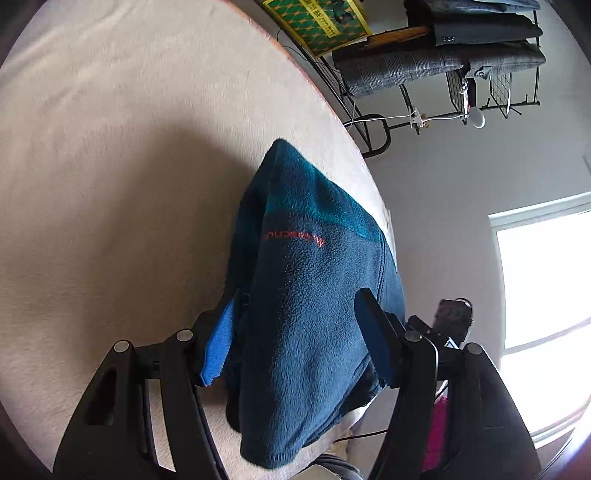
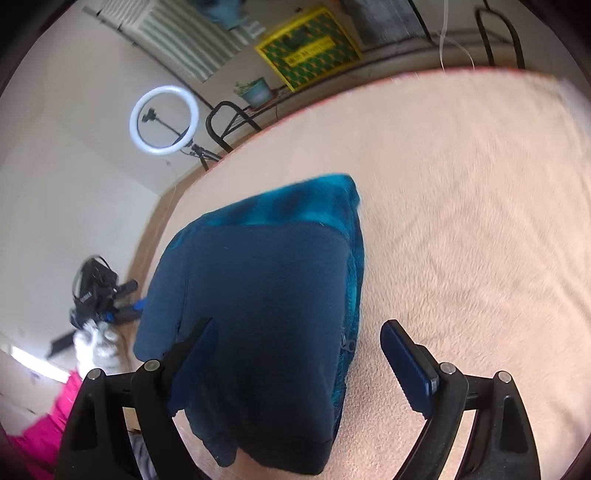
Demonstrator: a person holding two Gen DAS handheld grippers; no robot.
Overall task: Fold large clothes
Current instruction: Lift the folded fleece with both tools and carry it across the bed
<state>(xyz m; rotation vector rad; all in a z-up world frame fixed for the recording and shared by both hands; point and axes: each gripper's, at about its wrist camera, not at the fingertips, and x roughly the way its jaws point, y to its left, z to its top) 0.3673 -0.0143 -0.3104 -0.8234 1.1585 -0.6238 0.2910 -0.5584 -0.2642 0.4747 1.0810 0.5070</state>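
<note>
A dark blue fleece jacket (image 1: 306, 295) with a teal shoulder panel and red chest lettering lies folded on the beige plush cover (image 1: 110, 184) of a bed, close to its edge. My left gripper (image 1: 295, 295) is open, its blue pads (image 1: 375, 339) standing on either side of the fleece's near end. In the right wrist view the same fleece (image 2: 266, 295) shows its plain dark side. My right gripper (image 2: 299, 323) is open too: its left finger lies against the fleece, its right finger stands over bare beige cover (image 2: 461, 221).
Beyond the bed's far edge stand a wire rack with folded clothes (image 1: 443, 62) and a green and yellow poster (image 1: 317, 22). A bright window (image 1: 546, 295) is at the right. A ring light (image 2: 164, 120), black gear (image 2: 92, 291) and pink cloth (image 2: 48, 424) lie off the bed's left side.
</note>
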